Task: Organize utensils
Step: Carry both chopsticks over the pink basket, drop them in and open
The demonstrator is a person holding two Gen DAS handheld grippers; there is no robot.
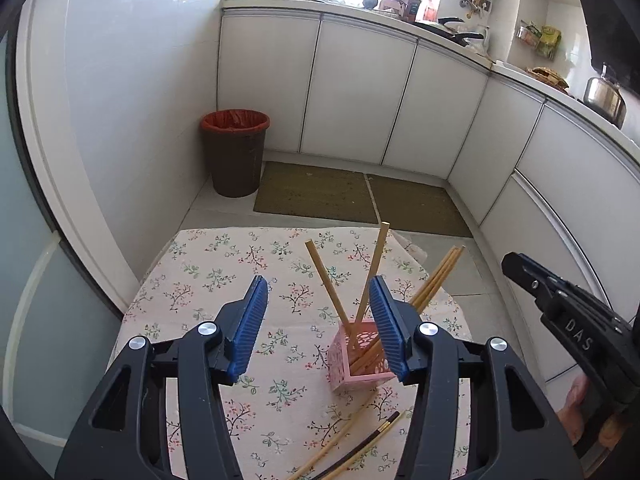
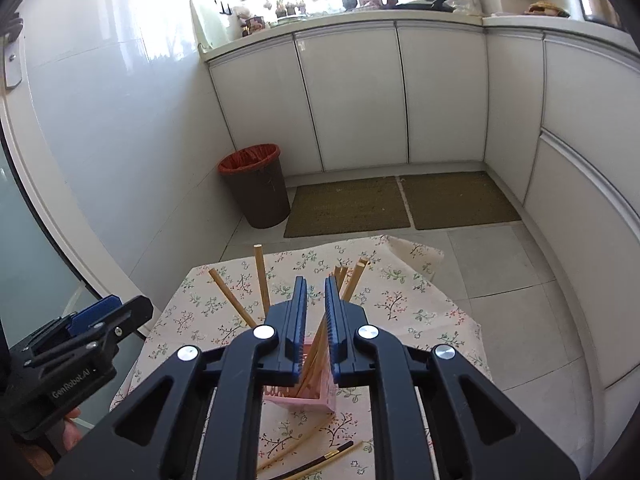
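A pink openwork holder [image 1: 357,374] stands on the floral tablecloth [image 1: 208,280] with several bamboo chopsticks [image 1: 326,284] leaning out of it. My left gripper [image 1: 319,284] hovers above it, open, with nothing between the blue pads; the holder sits by the right pad. A few loose chopsticks [image 1: 352,440], one dark with a gold band, lie in front of the holder. In the right wrist view my right gripper [image 2: 315,284] hangs over the holder [image 2: 298,398], its jaws a narrow gap apart and pressing on nothing. Chopsticks [image 2: 262,280] stand behind the pads. The left gripper [image 2: 108,312] shows at the left edge.
A brown bin [image 1: 235,152] with a red liner stands by the wall beyond the table. Two green mats [image 1: 320,192] lie before white cabinets [image 1: 360,92]. The counter above holds pans and a kettle [image 1: 604,96]. A hand [image 1: 576,412] holds the right gripper [image 1: 520,268].
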